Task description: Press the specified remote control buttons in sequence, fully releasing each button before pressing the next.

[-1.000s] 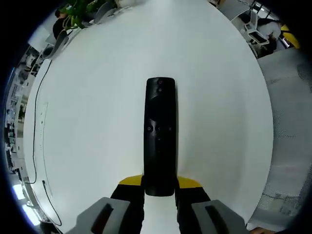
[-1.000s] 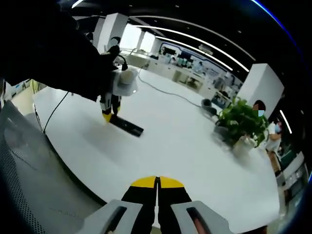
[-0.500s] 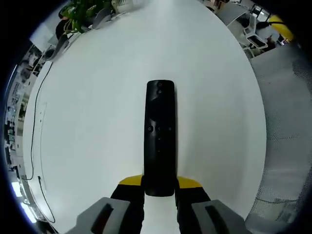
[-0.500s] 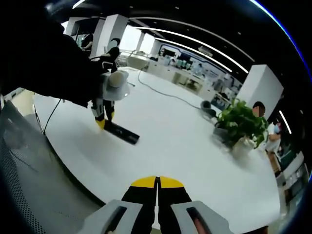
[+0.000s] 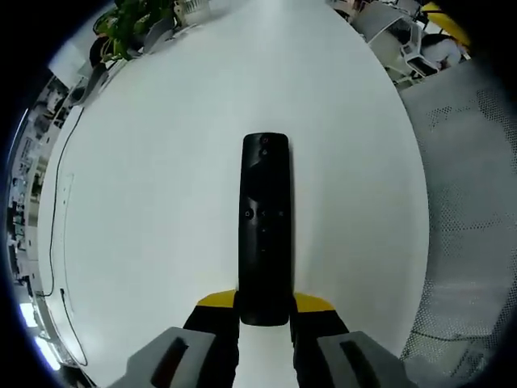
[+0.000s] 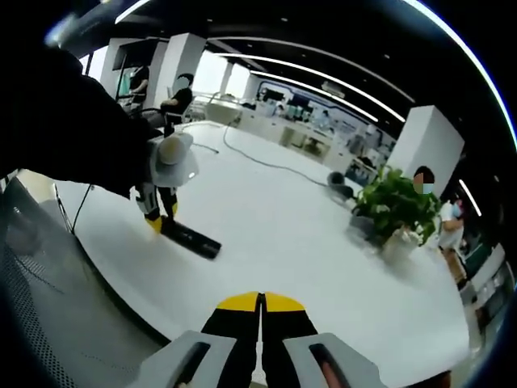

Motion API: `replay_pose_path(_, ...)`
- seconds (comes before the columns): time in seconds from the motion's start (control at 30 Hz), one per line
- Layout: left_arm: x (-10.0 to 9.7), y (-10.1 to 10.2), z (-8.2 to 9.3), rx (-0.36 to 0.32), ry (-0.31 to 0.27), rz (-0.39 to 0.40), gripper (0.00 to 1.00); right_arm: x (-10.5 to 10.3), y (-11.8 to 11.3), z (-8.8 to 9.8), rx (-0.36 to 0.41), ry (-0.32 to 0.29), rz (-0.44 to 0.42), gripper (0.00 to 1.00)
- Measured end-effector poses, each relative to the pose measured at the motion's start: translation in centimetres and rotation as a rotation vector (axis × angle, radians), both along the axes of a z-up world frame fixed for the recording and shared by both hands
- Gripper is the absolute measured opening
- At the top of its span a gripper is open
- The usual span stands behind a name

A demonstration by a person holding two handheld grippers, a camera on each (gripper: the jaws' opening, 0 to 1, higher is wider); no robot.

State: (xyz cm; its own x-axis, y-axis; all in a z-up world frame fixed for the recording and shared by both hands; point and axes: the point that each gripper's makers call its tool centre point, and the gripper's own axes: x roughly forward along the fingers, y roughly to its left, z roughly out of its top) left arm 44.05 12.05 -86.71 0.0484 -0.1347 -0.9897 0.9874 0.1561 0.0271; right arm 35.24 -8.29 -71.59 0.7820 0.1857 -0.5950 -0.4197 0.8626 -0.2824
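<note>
In the left gripper view, the left hand-held gripper (image 5: 265,311) is clamped on the near end of a long black remote control (image 5: 265,226). The yellow-tipped jaws are pressed against the two sides of the remote control. The remote control is pointed straight away from the hand-held gripper, over a big white round tabletop (image 5: 161,202). Small buttons can be seen on the top face of the remote control, near its middle and near its far end. A thin dark cable (image 5: 58,242) is laid along the left side of the tabletop. A green plant (image 5: 129,20) is seen at the far left edge of the tabletop. Grey floor (image 5: 468,210) is seen to the right of the tabletop.

In the right gripper view, the jaws of the right hand-held gripper (image 6: 260,311) are pressed together, with nothing held between them. The near edge of the tabletop (image 6: 283,242) is seen just past them. Far to the left, the left hand-held gripper (image 6: 155,212) is seen with the remote control (image 6: 191,239) in its jaws. The free end of the remote control is pointed to the right. It cannot be told if the remote control is touching the tabletop. A dark sleeve (image 6: 73,129) is seen above it. A potted plant (image 6: 397,206) is seen at the far right of the tabletop.
</note>
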Motion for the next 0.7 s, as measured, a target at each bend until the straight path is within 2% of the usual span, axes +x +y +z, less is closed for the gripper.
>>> replay_pose_path(0.13,-0.5,0.0,0.0,-0.009,0.000,0.002,0.23,0.0,-0.1,-0.1,-0.008,0.003,-0.002,0.00)
replay_pose_path(0.3,-1.2,-0.1,-0.1,-0.013,-0.002,-0.004,0.23,-0.4,0.1,-0.7,0.016,0.045,-0.008,0.00)
replay_pose_path(0.4,-1.4,-0.2,-0.1,-0.009,-0.002,-0.004,0.23,-0.4,-0.3,-1.0,-0.005,0.058,-0.027,0.00)
replay_pose_path(0.5,-1.6,-0.2,-0.1,-0.011,-0.002,-0.001,0.23,-0.5,-0.6,-0.8,0.019,0.061,-0.057,0.00)
replay_pose_path(0.6,-2.0,-0.2,-0.1,-0.012,-0.001,-0.008,0.23,-0.9,-1.1,-1.8,0.041,0.126,-0.100,0.00)
replay_pose_path(0.7,-2.3,-0.2,0.0,-0.008,-0.002,-0.010,0.23,-1.3,-2.3,-2.8,0.007,0.192,-0.166,0.00)
